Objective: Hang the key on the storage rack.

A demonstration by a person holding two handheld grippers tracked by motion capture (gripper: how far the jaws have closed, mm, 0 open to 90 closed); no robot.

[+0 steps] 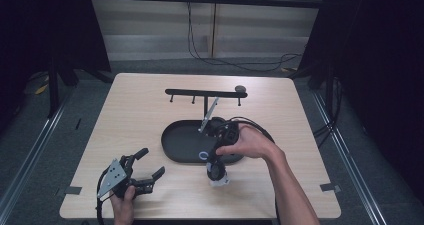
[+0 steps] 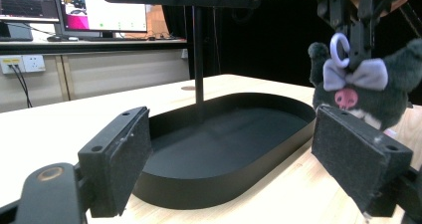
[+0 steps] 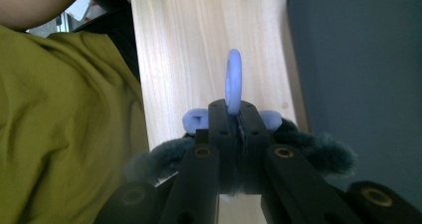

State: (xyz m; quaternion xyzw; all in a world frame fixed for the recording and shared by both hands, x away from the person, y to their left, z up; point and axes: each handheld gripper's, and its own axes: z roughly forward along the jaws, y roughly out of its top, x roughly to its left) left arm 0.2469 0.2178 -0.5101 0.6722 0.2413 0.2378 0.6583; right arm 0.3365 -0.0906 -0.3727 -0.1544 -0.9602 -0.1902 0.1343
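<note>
**Plush toy dangles from the right gripper beside the tray**

Dark grey plush toy [image 2: 370,92] with a lilac bow, pink nose and pale blue plastic ring [image 2: 340,50] hangs at the upper right of the left gripper view, clear of the light wooden table [image 1: 135,110] and just beside the near rim of the tray. From the high view the toy [image 1: 218,174] sits low and centre, under the person's right hand [image 1: 248,142].

Right gripper [image 3: 234,112]: jaws pressed fully together, clamped at the base of that blue ring [image 3: 233,82], with the lilac bow and grey fur bulging out either side of the black fingers. Beneath it, pale wood runs up the middle of the right gripper view, with an olive-green sleeve at the left.

Black oval tray [image 1: 176,140] lies mid-table, a black stand [image 1: 205,93] with a crossbar and small pegs rising from its far end.

Left gripper [image 1: 146,166] rests at the lower left of the high view, jaws spread wide with nothing between them; in the left gripper view its two felt-faced pads [image 2: 122,154] frame the tray [image 2: 164,184].
</note>
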